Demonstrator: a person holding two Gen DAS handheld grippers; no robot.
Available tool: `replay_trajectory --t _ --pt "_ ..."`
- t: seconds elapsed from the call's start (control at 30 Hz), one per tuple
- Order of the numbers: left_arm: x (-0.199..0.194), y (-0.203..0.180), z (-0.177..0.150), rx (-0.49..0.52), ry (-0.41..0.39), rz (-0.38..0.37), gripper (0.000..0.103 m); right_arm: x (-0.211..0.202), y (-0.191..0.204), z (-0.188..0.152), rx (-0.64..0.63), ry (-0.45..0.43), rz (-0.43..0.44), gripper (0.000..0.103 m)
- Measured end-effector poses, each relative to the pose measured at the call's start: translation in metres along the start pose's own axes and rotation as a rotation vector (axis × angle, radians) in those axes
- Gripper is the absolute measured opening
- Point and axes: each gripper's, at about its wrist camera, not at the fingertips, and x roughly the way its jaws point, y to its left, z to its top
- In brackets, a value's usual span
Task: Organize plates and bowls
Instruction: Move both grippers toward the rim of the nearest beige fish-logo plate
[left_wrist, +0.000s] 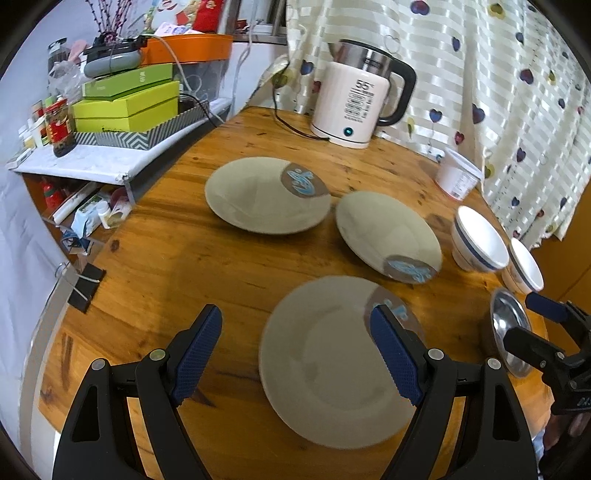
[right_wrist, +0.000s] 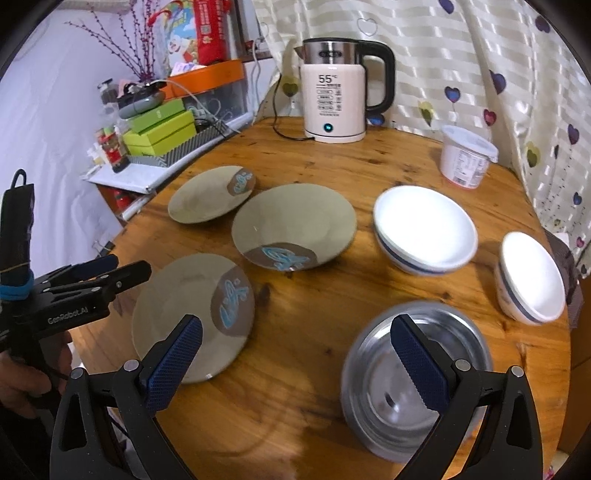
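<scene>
Left gripper (left_wrist: 295, 354) hangs spread and empty, its right finger over the near plate (left_wrist: 332, 362); I'd drop and pinch that rim squarely. Right gripper (right_wrist: 295, 362) gapes too, steel bowl (right_wrist: 413, 384) under its right finger.

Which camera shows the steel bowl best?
The right wrist view: the steel bowl sits close and nearly whole, behind one claw finger. The left wrist view catches it only at the edge, partly hidden by the other claw.
</scene>
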Motion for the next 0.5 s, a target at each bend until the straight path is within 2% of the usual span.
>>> replay_trajectory --t 0.1,0.17,0.43,0.5 --pt "0.004 0.009 0.006 -0.026 0.001 0.003 0.083 0.009 0.005 0.009 -0.002 0.008 0.026 0.102" --pt "0.007 0.015 0.012 -0.031 -0.006 0.008 0.083 0.015 0.007 0.015 0.001 0.016 0.037 0.096" --pt "0.02 0.031 0.03 -0.05 -0.012 0.003 0.083 0.042 0.019 0.043 -0.017 0.039 0.067 0.094" --pt "0.024 0.036 0.034 -0.058 -0.012 -0.005 0.083 0.049 0.021 0.052 -0.026 0.046 0.076 0.085"
